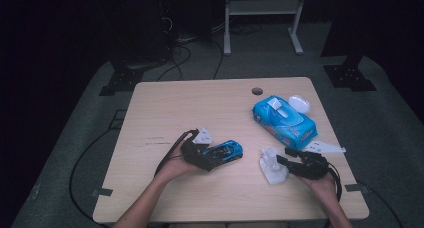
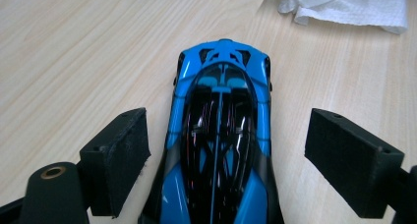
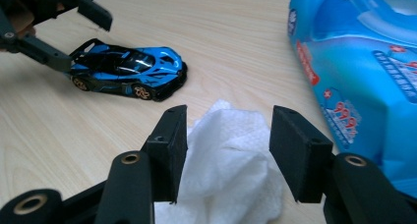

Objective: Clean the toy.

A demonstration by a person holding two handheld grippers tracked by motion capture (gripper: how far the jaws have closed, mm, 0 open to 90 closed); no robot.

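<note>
Left gripper (image 1: pixel 212 158) is spread wide around the blue toy car (image 1: pixel 225 152), pads clear of it. Right gripper (image 1: pixel 280 160) sits loosely open over the crumpled tissue (image 1: pixel 272 169), probably not pinching.

I see a blue-and-black toy car (image 2: pixel 219 135), a white tissue (image 3: pixel 231 170), a blue tissue pack (image 1: pixel 284 122), all on a pale wood-grain worktop (image 1: pixel 200 103).

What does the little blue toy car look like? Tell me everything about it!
The toy car is a shiny blue sports car with a black roof and black stripes, and gold-coloured wheels that show in the right gripper view. It stands on its wheels on the wooden table, near the front edge. The left gripper has its open jaws on either side of it, with gaps between pads and car. A crumpled white tissue lies close by.
</note>
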